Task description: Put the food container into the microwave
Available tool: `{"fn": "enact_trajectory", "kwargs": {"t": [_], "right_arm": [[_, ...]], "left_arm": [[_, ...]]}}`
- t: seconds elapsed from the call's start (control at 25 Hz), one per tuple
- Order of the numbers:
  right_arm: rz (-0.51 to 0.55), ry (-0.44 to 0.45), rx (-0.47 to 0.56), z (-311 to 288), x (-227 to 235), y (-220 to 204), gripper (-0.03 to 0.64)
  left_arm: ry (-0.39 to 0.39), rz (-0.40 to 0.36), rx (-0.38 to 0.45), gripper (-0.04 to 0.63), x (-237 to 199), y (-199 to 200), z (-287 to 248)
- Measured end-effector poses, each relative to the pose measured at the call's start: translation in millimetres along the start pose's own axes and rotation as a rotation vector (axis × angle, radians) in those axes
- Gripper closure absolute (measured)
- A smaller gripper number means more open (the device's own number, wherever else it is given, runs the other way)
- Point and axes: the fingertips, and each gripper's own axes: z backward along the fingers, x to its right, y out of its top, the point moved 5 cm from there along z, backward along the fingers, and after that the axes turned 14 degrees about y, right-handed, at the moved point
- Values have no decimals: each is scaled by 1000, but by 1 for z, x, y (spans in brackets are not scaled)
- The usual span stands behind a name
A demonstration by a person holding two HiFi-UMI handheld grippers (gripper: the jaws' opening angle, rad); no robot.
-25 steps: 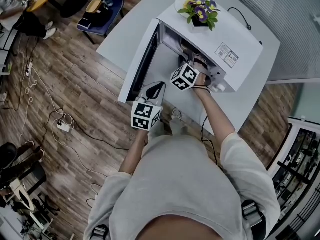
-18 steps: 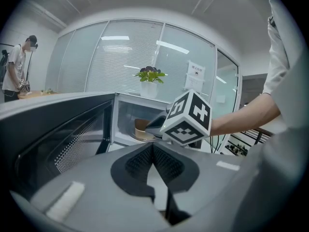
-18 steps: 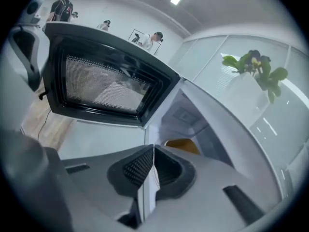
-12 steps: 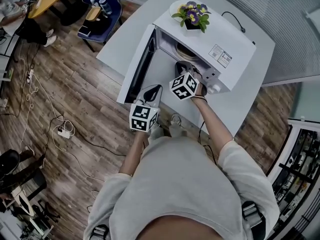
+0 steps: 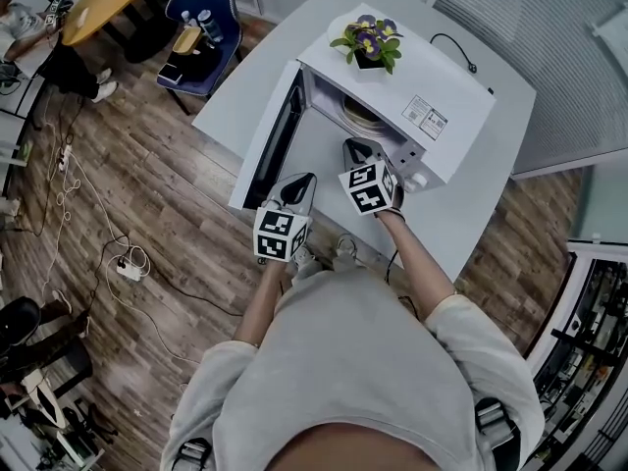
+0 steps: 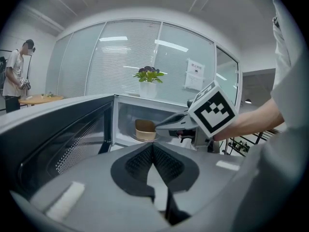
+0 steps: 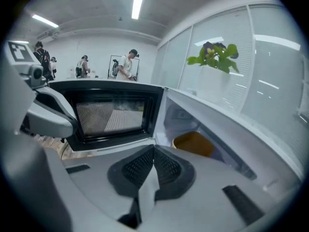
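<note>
The microwave (image 5: 432, 116) is standing open on the table (image 5: 491, 204), with the container (image 5: 361, 118) sitting inside and a plant (image 5: 367, 40) resting on top. The right gripper (image 5: 353, 147) is hovering just outside it, the left gripper (image 5: 302, 181) near the door (image 5: 270, 140).

No legible text: label (image 5: 424, 118) on microwave (image 5: 453, 79), wall notice (image 6: 195, 75) too small.

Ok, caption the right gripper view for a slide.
Container inside the open microwave, right gripper shut and empty before it.

Ceiling strip lights (image 7: 138, 1) give bright, sharp pictures with fisheye-bent, dark corners.
</note>
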Motion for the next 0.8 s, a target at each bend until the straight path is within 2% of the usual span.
{"fn": "enact_trajectory", "kwargs": {"t": [0.24, 0.6, 0.8], "right_arm": [[-27, -8, 107, 26, -3, 8, 603], [-119, -42, 175, 63, -9, -3, 603], [-119, -60, 193, 80, -9, -11, 603]], "left_arm": [[-5, -15, 3, 584, 4, 4, -2], [-15, -34, 17, 584, 9, 14, -8], [-28, -56, 24, 584, 13, 21, -14]]}}
